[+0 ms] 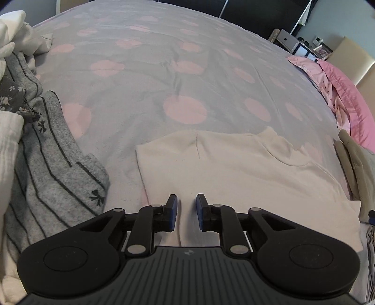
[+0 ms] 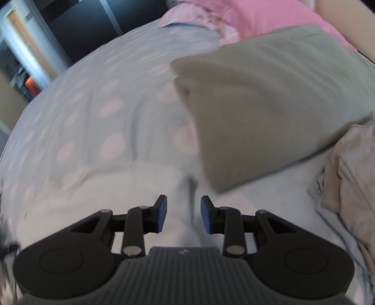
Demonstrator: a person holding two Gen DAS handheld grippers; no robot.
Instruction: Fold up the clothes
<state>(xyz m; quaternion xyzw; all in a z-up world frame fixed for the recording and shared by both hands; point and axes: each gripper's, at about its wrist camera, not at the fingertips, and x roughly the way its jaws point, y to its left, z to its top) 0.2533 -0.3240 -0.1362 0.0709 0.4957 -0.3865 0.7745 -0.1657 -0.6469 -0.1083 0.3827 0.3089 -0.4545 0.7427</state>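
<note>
A cream top lies folded flat on the bed, neckline toward the right. My left gripper hangs just over its near edge with a narrow gap between the blue pads; a soft crease of the cream cloth runs under the gap and the pads do not press it. In the blurred right wrist view, my right gripper stands open wider above the same pale top. A raised fold of it lies between the fingers, untouched.
The bed cover is grey with pink dots. A grey striped garment and white cloths are piled at the left. A folded olive garment, a beige one and pink pillows lie to the right.
</note>
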